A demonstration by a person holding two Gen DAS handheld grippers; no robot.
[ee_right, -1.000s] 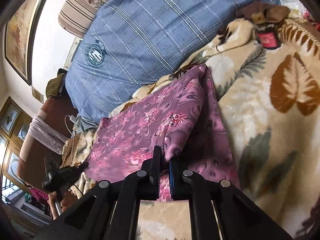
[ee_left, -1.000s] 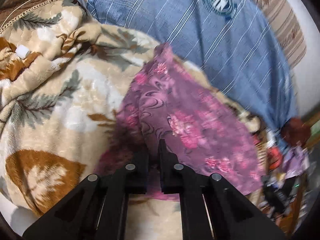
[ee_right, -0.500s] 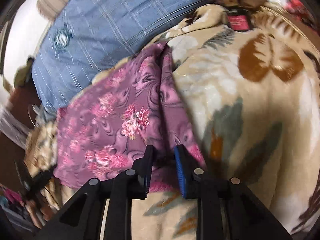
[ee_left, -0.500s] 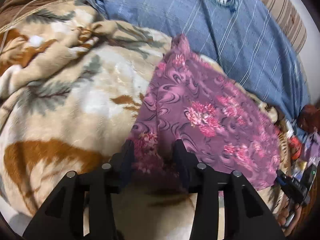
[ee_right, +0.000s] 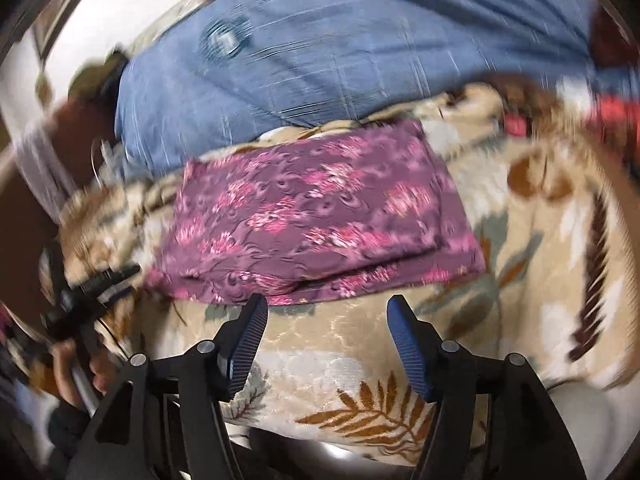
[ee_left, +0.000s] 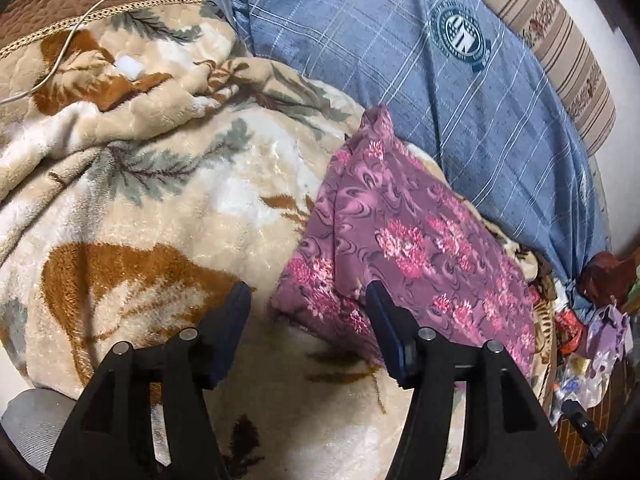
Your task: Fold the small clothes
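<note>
A purple garment with pink flowers [ee_left: 404, 240] lies folded flat on a cream blanket with a leaf print [ee_left: 160, 208]. My left gripper [ee_left: 306, 300] is open, with the garment's near corner between its fingers but not held. In the right wrist view the garment [ee_right: 316, 216] lies as a folded rectangle with one layer over another. My right gripper [ee_right: 326, 312] is open and empty, just in front of the garment's near edge. The other gripper [ee_right: 84, 292] shows at the left of that view, held by a hand.
A large blue striped pillow [ee_left: 440, 80] lies behind the garment, with a striped cushion [ee_left: 560, 40] beyond it. A white cable [ee_left: 80, 28] and a white plug [ee_left: 130, 66] lie on the blanket at the far left. Clutter [ee_left: 592, 320] lies at the right edge.
Both grippers have opened and let go of the garment, then drawn back. The garment now lies flat and folded on the blanket. The right view is blurred from motion.
</note>
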